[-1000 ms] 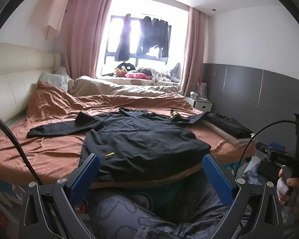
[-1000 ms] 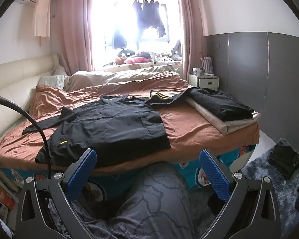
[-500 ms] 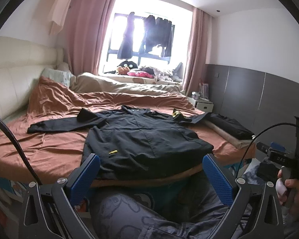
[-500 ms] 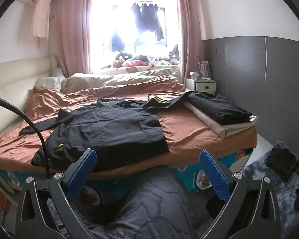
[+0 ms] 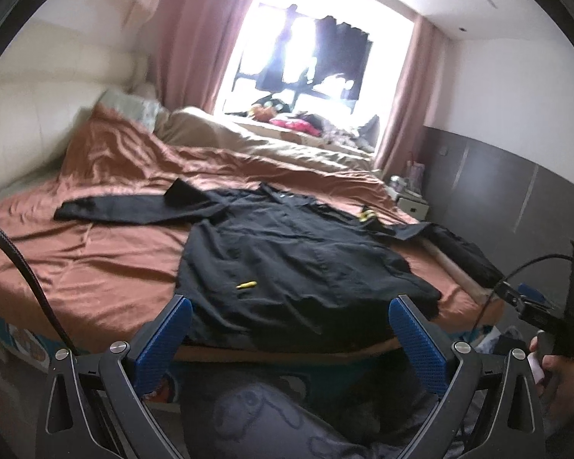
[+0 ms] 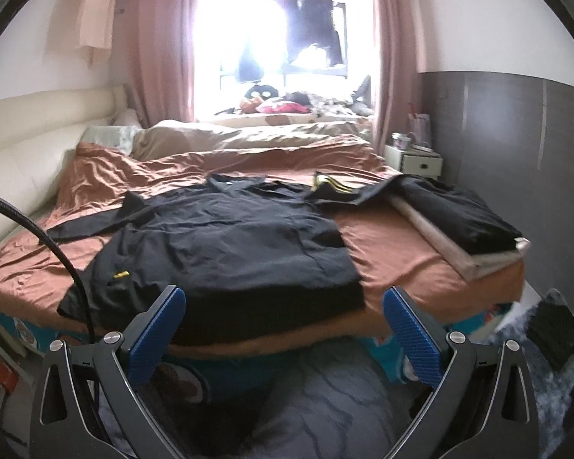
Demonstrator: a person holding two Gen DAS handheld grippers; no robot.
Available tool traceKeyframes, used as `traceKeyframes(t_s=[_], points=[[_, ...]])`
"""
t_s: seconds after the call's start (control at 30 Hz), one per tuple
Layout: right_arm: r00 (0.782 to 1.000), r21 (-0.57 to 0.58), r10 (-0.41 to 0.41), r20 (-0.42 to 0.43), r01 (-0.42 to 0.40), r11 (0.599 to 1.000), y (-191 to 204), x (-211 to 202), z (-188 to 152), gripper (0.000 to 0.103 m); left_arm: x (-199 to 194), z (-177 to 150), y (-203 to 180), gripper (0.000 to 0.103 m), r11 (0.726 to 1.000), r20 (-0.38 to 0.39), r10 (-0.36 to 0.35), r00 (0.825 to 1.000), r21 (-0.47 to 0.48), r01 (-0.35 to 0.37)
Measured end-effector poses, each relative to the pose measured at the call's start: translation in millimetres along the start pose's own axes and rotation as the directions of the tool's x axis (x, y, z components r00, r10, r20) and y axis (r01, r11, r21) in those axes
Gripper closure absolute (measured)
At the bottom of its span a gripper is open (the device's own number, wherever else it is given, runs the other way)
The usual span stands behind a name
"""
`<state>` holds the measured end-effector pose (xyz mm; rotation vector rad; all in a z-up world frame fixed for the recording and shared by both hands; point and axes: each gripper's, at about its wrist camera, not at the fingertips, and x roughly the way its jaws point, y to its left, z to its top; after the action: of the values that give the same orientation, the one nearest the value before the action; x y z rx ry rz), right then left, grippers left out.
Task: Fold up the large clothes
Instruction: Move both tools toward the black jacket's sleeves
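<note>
A large black jacket [image 5: 287, 260] lies spread flat on the rust-brown bed sheet [image 5: 95, 260], hem toward me, one sleeve stretched left and one right. A small yellow tag [image 5: 246, 285] sits on its lower left front. The jacket also shows in the right wrist view [image 6: 229, 244]. My left gripper [image 5: 291, 338] is open and empty, held off the foot of the bed, just short of the hem. My right gripper [image 6: 285, 329] is open and empty at the same edge. The right gripper's handle [image 5: 547, 317] and hand show at the left view's right side.
A folded black garment [image 6: 463, 214] rests on a beige folded cloth [image 6: 474, 260] at the bed's right side. A beige duvet [image 6: 248, 134] lies at the far end under the window. A white nightstand [image 6: 413, 160] stands right. My patterned trouser leg [image 6: 317, 401] is below the grippers.
Both grippers have moved closer to the bed and tilted a little; the jacket now looks larger. The jaws stay open and nothing has been grasped.
</note>
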<state>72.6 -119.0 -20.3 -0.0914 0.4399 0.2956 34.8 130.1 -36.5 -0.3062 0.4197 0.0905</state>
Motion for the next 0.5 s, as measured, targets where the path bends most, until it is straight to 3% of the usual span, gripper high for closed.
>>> traceKeyframes(t_s=[0.3, 0.5], points=[[0.998, 0.015, 0.049, -0.029, -0.049, 0.999, 4, 70, 27, 0.0, 55, 33, 73, 0.001, 0.99, -0.04, 0.081, 0.996, -0.114, -0.085], [0.991, 0.085, 0.105, -0.083, -0.097, 0.992, 0, 118, 49, 0.0, 86, 54, 112, 0.003, 0.98, -0.065, 0.134, 0.989, -0.141, -0.142]])
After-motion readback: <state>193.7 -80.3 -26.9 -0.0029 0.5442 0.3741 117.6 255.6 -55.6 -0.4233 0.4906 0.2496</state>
